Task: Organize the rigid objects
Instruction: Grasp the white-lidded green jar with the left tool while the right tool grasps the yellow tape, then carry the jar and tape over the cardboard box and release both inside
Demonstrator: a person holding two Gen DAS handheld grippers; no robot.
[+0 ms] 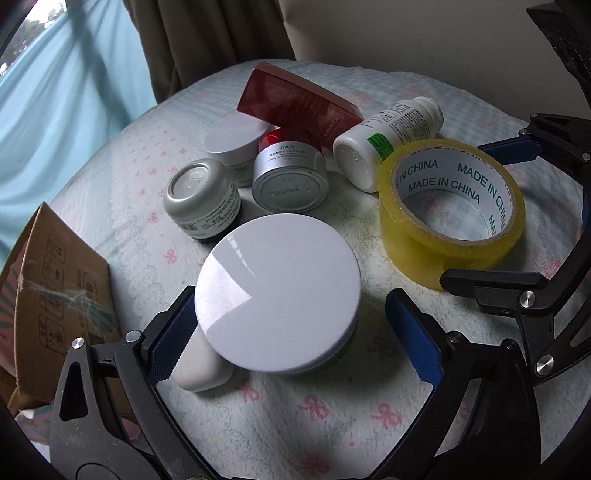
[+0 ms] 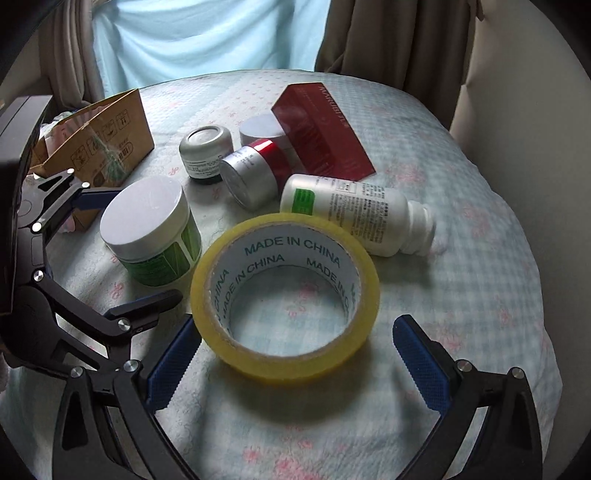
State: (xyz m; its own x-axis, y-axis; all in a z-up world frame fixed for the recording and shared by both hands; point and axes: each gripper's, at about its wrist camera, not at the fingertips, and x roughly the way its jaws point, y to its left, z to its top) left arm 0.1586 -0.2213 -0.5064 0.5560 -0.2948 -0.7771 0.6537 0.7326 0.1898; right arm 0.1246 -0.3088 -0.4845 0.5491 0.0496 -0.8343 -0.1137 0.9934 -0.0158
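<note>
A green-labelled jar with a wide white lid (image 1: pixel 277 295) (image 2: pixel 147 221) stands on the bedspread between the open fingers of my left gripper (image 1: pixel 291 336), which is not clamped on it. A yellow tape roll (image 2: pixel 284 306) (image 1: pixel 450 206) lies flat between the open fingers of my right gripper (image 2: pixel 299 365). Behind them lie a white pill bottle (image 2: pixel 354 218) (image 1: pixel 384 144), a silver and red jar (image 2: pixel 255 173) (image 1: pixel 291 177), a small silver jar (image 2: pixel 207 151) (image 1: pixel 201 199), a white-lidded jar (image 1: pixel 236 144) and a red box (image 2: pixel 321 133) (image 1: pixel 295 99).
A cardboard box (image 1: pixel 55 295) (image 2: pixel 107 136) stands at the left edge of the bed. A small white object (image 1: pixel 203 369) lies beside the big jar. Curtains (image 2: pixel 388 33) and a cushion (image 2: pixel 524 129) are behind and to the right.
</note>
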